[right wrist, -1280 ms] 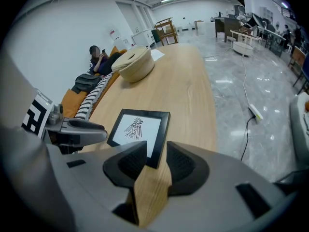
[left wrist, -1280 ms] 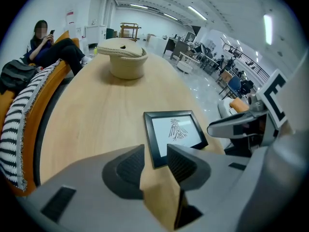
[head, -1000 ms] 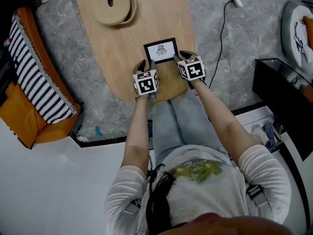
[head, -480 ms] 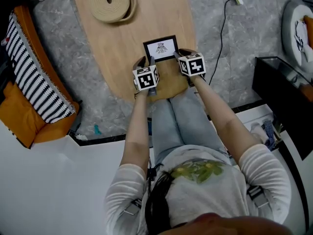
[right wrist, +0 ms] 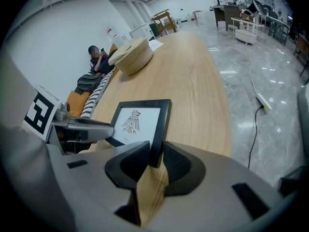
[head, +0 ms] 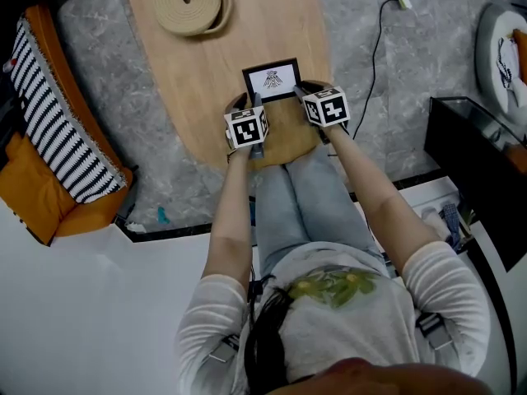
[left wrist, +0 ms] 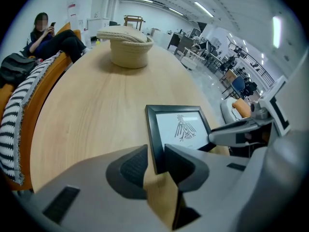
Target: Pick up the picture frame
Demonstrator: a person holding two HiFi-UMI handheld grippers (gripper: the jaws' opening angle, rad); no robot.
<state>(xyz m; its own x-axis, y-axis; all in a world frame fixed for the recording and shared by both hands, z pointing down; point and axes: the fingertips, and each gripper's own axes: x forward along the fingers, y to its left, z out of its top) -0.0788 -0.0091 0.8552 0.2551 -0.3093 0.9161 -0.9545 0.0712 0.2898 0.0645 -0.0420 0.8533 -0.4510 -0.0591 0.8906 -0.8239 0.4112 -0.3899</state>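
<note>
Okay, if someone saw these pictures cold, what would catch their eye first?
A black picture frame with a bird drawing lies at the near end of the oval wooden table. The left hand-held gripper and right hand-held gripper each have a near corner between jaws that have just been closing on it. Farther along sits a woven basket.

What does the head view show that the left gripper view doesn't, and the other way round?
Only the head view: the wearer's blue jeans and pale grey top. Only the left gripper view: a seated person beyond the table. Both: the black rectangular picture frame, the round beige woven basket, the oval light-wood table.
</note>
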